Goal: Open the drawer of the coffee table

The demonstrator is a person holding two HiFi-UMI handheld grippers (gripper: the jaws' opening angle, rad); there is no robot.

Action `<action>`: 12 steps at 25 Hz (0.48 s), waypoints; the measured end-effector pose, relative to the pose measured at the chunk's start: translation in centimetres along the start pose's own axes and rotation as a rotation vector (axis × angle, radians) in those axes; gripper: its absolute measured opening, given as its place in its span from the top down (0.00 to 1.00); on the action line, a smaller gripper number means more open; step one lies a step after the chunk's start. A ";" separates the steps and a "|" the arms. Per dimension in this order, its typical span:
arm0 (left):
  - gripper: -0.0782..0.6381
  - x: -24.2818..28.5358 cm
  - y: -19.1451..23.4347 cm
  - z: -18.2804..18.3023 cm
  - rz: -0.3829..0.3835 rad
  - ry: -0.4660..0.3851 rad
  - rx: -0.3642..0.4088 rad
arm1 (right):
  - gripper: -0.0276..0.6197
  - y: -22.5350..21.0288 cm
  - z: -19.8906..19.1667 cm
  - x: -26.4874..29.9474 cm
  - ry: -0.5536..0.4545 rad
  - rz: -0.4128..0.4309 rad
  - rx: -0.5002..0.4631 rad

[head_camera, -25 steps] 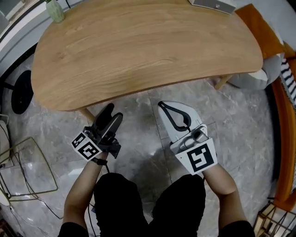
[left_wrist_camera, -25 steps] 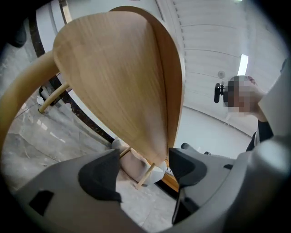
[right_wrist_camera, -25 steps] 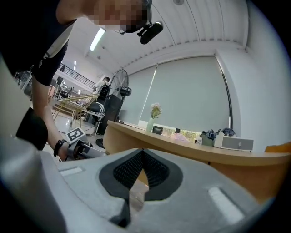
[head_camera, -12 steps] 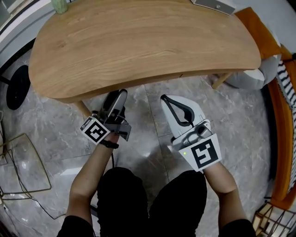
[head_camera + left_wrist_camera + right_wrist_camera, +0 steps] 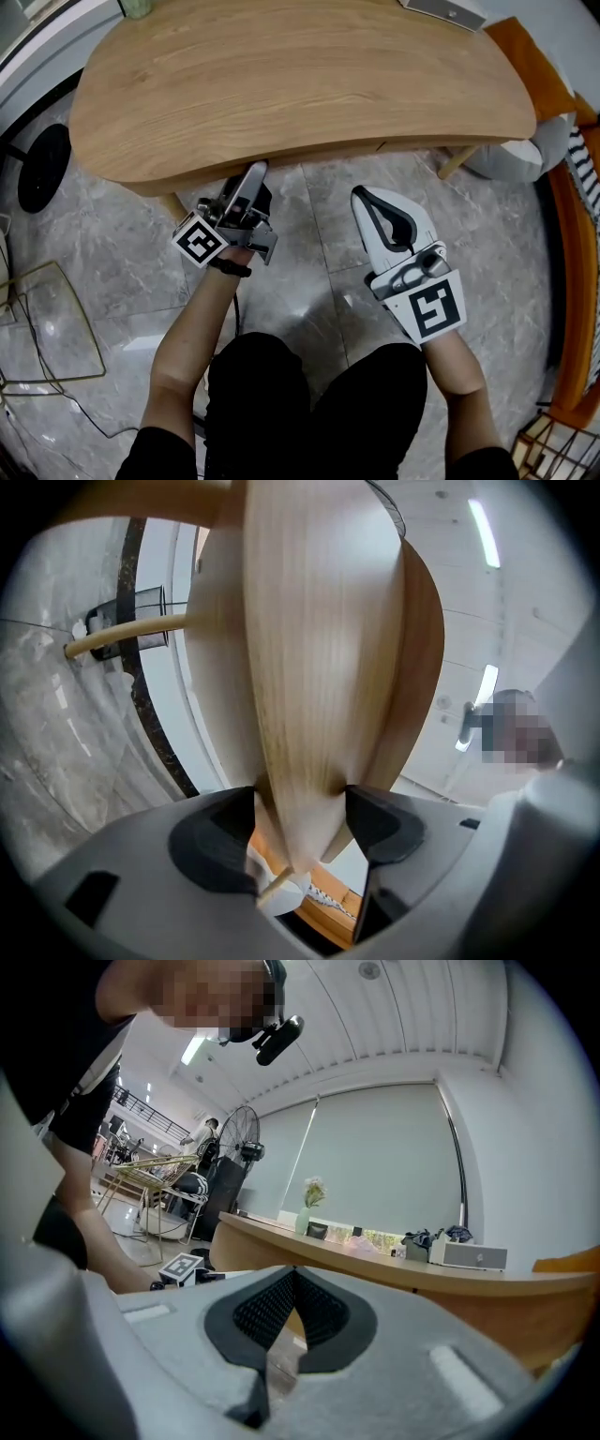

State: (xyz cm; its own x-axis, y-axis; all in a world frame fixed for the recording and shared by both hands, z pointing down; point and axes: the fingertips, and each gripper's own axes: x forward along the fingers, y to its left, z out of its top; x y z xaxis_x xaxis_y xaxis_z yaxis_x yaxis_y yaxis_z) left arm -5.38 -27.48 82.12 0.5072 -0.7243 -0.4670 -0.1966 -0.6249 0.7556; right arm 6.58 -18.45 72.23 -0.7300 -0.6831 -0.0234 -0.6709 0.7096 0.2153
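Observation:
The wooden coffee table (image 5: 300, 84) fills the top of the head view. Its near edge carries the drawer front (image 5: 300, 159). My left gripper (image 5: 251, 178) reaches up to that edge, left of centre. In the left gripper view the wood panel (image 5: 309, 667) runs between the two black pads (image 5: 220, 841), which have just been closing and touch it on both sides. My right gripper (image 5: 362, 195) hangs below the edge, apart from the table, pointing level. Its pads (image 5: 323, 1316) are shut with nothing between them.
Table legs (image 5: 453, 164) stand under the right and left ends. A black round base (image 5: 42, 178) and a wire rack (image 5: 47, 328) are on the marble floor at left. An orange seat (image 5: 572, 234) lines the right side. A white box (image 5: 441, 9) lies on the tabletop.
My left gripper has moved up and forward from the floor area to the table's near edge and rolled, so its jaws now straddle the wood. The right gripper has kept its pose.

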 end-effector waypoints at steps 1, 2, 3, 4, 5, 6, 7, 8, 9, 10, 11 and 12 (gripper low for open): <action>0.47 0.0 0.0 -0.1 -0.016 0.002 -0.011 | 0.95 0.1 0.0 -0.1 -0.002 0.012 -0.006; 0.48 0.0 -0.1 -0.3 -0.026 0.003 -0.029 | 0.95 0.2 0.1 -0.2 -0.006 0.028 -0.017; 0.50 -0.1 -0.1 -0.3 -0.034 0.003 -0.048 | 0.95 0.3 0.1 -0.2 -0.011 0.041 -0.025; 0.53 -0.2 -0.2 -0.3 -0.043 0.000 -0.071 | 0.95 0.4 0.1 -0.2 -0.012 0.047 -0.030; 0.55 -0.3 -0.3 -0.3 -0.050 -0.006 -0.102 | 0.95 0.4 0.1 -0.3 -0.011 0.048 -0.033; 0.56 -0.4 -0.4 -0.3 -0.053 -0.013 -0.132 | 0.95 0.3 0.1 -0.3 -0.010 0.045 -0.036; 0.56 -0.4 -0.4 -0.3 -0.053 -0.020 -0.150 | 0.95 0.2 0.1 -0.5 -0.010 0.037 -0.034; 0.57 -0.5 -0.4 -0.3 -0.052 -0.028 -0.161 | 0.95 -0.1 0.0 -0.6 -0.011 0.020 -0.023; 0.58 -0.6 -0.4 -0.3 -0.049 -0.036 -0.170 | 0.95 -0.4 -0.1 -0.8 -0.011 0.000 -0.005; 0.58 -0.7 -0.5 -0.4 -0.044 -0.042 -0.179 | 0.95 -0.7 -0.2 -0.9 -0.011 -0.017 0.011; 0.59 -0.8 -0.6 -0.4 -0.037 -0.047 -0.188 | 0.95 -1.0 -0.2 -1.1 -0.012 -0.026 0.020; 0.59 -0.8 -0.7 -0.4 -0.029 -0.049 -0.197 | 0.95 -1.2 -0.3 -1.2 -0.013 -0.029 0.025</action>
State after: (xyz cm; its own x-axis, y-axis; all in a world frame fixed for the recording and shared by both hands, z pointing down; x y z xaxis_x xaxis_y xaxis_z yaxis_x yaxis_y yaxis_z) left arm -5.29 -26.35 82.18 0.4680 -0.7230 -0.5082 -0.0117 -0.5801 0.8145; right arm 8.27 -18.52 72.30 -0.7116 -0.7014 -0.0416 -0.6948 0.6936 0.1902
